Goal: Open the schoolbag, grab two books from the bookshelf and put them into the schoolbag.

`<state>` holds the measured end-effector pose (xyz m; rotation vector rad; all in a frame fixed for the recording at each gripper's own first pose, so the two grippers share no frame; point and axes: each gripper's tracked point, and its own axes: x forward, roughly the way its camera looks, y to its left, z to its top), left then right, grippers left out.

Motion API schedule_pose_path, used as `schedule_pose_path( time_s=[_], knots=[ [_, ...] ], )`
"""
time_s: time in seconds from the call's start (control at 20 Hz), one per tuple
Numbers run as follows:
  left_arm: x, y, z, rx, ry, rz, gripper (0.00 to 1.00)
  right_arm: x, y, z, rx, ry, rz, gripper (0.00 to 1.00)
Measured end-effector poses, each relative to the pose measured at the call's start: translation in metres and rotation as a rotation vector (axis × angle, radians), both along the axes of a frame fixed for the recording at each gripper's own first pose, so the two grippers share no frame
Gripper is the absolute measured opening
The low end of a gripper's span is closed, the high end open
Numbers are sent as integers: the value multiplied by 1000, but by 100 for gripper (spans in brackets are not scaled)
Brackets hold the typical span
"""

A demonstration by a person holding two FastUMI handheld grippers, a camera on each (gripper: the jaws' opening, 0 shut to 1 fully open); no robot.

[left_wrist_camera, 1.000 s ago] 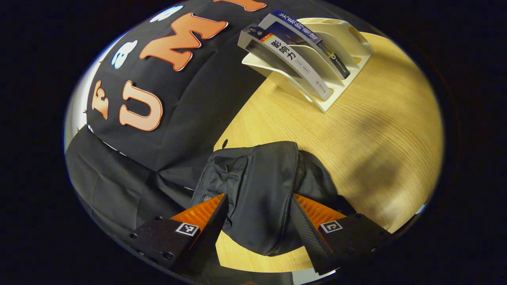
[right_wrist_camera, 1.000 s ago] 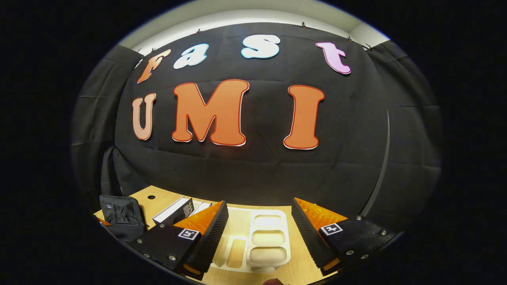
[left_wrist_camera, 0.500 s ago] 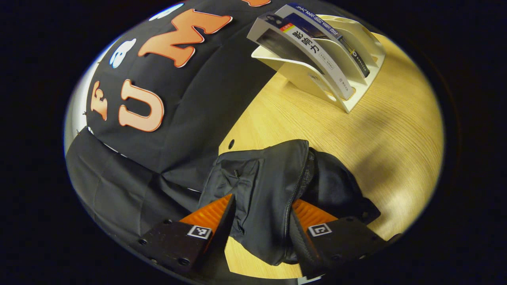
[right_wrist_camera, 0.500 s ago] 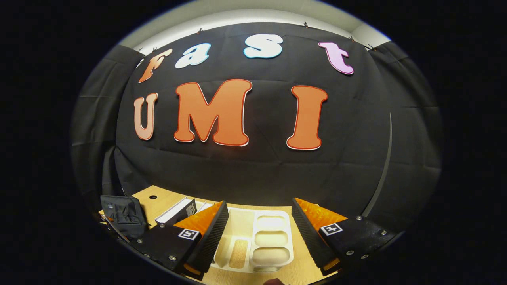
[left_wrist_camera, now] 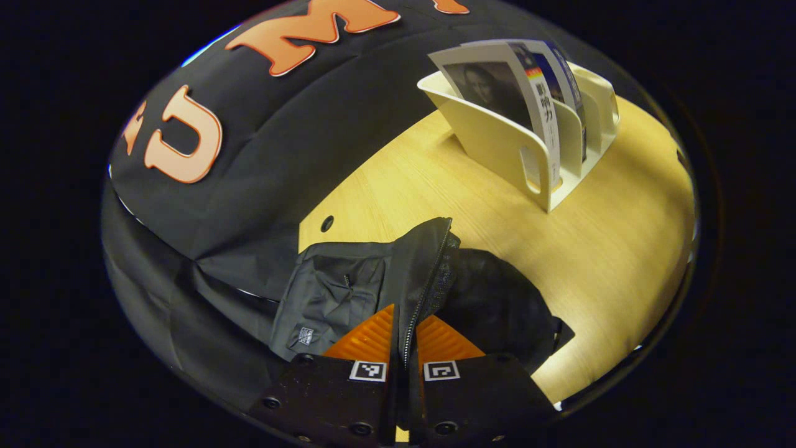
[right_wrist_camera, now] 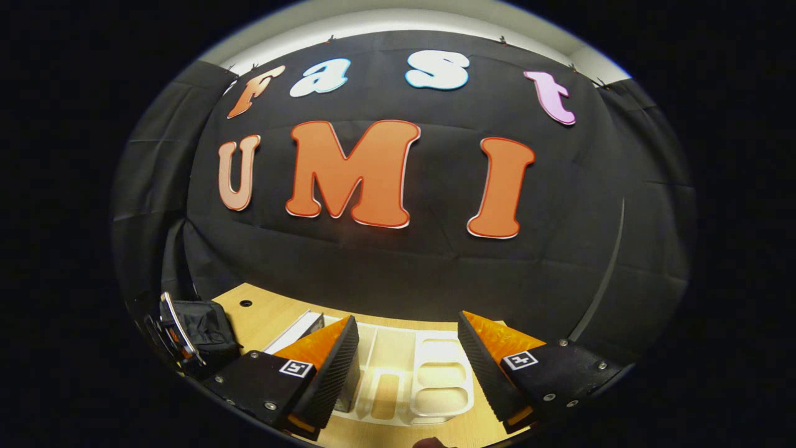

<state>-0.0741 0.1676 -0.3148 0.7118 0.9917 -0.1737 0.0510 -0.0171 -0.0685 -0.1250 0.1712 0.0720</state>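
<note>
Tabletop (left_wrist_camera: 597, 249): left gripper (left_wrist_camera: 405, 339) now clamped on schoolbag (left_wrist_camera: 429, 261) flap.

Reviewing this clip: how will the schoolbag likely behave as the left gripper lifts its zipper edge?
Probably floppy: the schoolbag lies slumped and creased on the table. The left gripper, shut on the zipper edge, likely raises only that flap. It looks light.

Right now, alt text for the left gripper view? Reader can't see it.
The left gripper is shut on the zipper edge of the black schoolbag, which lies on a wooden table. Farther back, a cream bookshelf holds two upright books in its slots, with black cloth behind.
</note>
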Motion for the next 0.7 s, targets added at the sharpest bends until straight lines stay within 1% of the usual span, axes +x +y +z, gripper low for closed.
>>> schedule_pose_path(
  time_s=[0.1,0.2,0.3,0.45,0.6,0.7],
  knots=[
    [6,2,19,-57,30,-37,7,2,22,3,3,28,20,95],
    [16,9,38,-85,42,-93,6,5,45,2,18,68,38,94],
    [22,18,56,-95,62,-143,5,8,68,3,-4,96,49,95],
    [26,24,73,-165,103,-201,5,14,99,-6,-27,185,47,95],
    [29,32,94,-257,153,-214,5,19,131,-24,-39,316,54,95],
    [34,39,111,-307,175,-197,5,21,150,-34,-22,405,65,95]
  ],
)
